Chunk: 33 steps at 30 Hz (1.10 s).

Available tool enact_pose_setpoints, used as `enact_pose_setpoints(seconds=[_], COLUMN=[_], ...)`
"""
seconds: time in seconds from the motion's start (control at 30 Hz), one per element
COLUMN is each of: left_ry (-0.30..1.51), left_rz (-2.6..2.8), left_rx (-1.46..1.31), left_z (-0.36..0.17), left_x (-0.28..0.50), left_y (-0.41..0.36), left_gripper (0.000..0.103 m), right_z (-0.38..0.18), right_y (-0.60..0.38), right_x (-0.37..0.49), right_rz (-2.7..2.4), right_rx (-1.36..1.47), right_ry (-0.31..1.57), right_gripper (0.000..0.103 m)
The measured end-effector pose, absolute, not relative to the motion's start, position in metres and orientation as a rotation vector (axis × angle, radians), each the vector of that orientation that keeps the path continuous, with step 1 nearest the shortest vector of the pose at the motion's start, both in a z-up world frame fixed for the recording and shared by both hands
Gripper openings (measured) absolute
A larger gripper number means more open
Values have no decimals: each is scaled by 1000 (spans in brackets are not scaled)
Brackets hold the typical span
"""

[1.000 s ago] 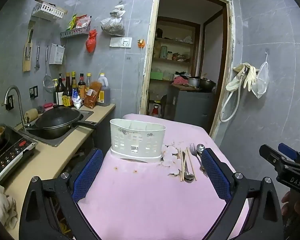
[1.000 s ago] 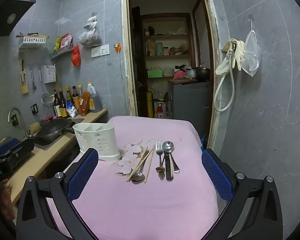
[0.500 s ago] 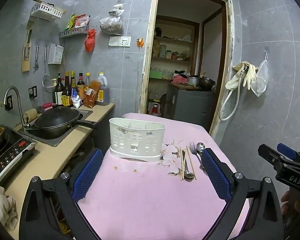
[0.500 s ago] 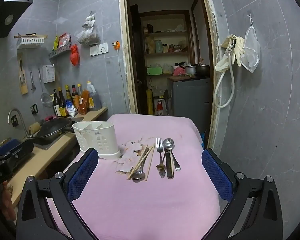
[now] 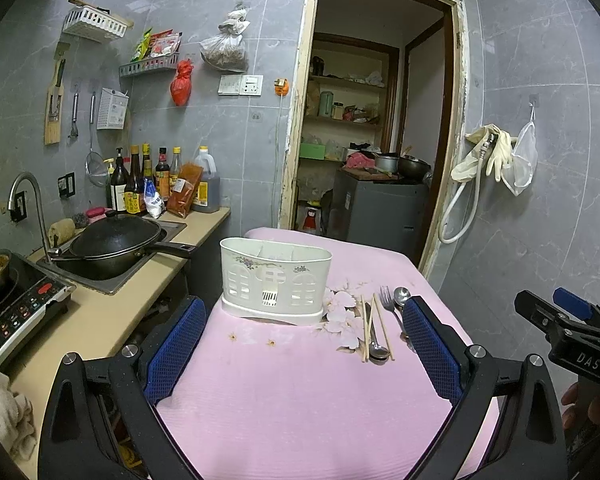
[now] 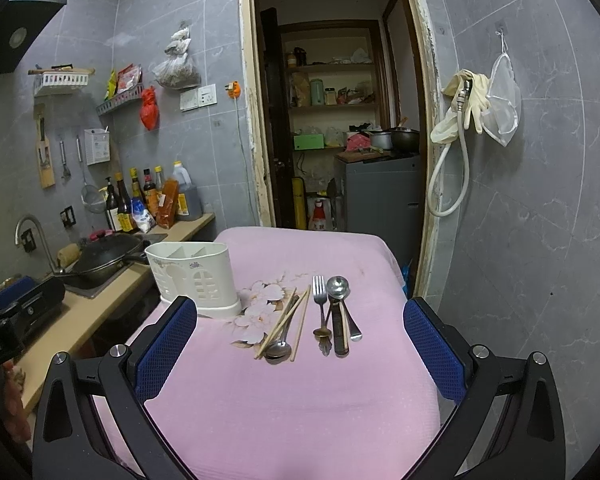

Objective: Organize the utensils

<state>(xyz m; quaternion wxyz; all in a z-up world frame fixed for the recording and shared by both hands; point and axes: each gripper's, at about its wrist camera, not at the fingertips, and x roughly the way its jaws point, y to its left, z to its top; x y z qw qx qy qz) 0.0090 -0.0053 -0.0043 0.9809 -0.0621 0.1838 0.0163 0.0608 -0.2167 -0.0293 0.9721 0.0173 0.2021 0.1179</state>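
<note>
A white divided utensil holder (image 5: 275,280) (image 6: 194,278) stands on the pink-covered table (image 5: 300,392) (image 6: 292,392), with nothing showing inside it. To its right lie wooden chopsticks (image 6: 284,322) (image 5: 366,328) over a spoon (image 6: 279,350), then a fork (image 6: 320,308) (image 5: 388,300), a second spoon (image 6: 337,286) (image 5: 401,295) and other metal pieces. My left gripper (image 5: 304,344) is open over the near table, short of the holder. The right gripper (image 6: 300,344) is also open, facing the cutlery from the near side, holding nothing.
A counter (image 5: 100,312) on the left carries a sink with a black wok (image 5: 114,240), an induction cooker (image 5: 16,308) and sauce bottles (image 5: 156,184). An open doorway (image 5: 364,152) lies behind the table. Gloves and a hose (image 5: 484,156) hang on the right wall.
Both grippers have drawn back and risen slightly, so the holder and cutlery look a little farther off. Nothing on the table has moved.
</note>
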Motion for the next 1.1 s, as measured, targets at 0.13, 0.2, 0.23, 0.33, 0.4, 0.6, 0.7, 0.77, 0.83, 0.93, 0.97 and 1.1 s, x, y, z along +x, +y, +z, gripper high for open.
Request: enact_pose_setpoints(seconds=[0.13, 0.2, 0.23, 0.33, 0.4, 0.6, 0.7, 0.77, 0.83, 0.93, 0.97, 1.1], left_ry=[370, 369, 369, 371, 370, 370, 369, 370, 370, 370, 370, 370], left_rz=[33, 32, 32, 32, 32, 31, 31, 31, 32, 31, 30, 31], left_rx=[-124, -124, -124, -124, -124, -124, -125, -125, -124, -124, -125, -124], left_z=[-4, -5, -5, -5, -4, -4, -4, -4, -3, -3, -4, -4], left_x=[9, 8, 9, 9, 7, 7, 7, 7, 7, 7, 7, 7], left_y=[-5, -5, -5, -4, -4, -3, -3, -2, -2, -2, -2, -1], left_gripper=[97, 97, 97, 97, 97, 97, 97, 97, 97, 97, 97, 97], right_z=[-32, -31, -31, -31, -30, -29, -30, -29, -30, -30, -29, -29], right_y=[-216, -216, -216, -216, -216, -217, -215, -215, -215, -215, -216, -216], right_x=[61, 61, 61, 61, 61, 61, 61, 61, 62, 62, 62, 62], right_rz=[238, 237, 237, 236, 237, 238, 237, 238, 238, 238, 238, 239], right_rx=[34, 33, 33, 35, 34, 34, 35, 34, 34, 34, 34, 36], right_ry=[407, 407, 408, 408, 408, 411, 411, 412, 412, 412, 412, 412], right_gripper=[103, 103, 103, 103, 103, 103, 103, 103, 103, 103, 103, 103])
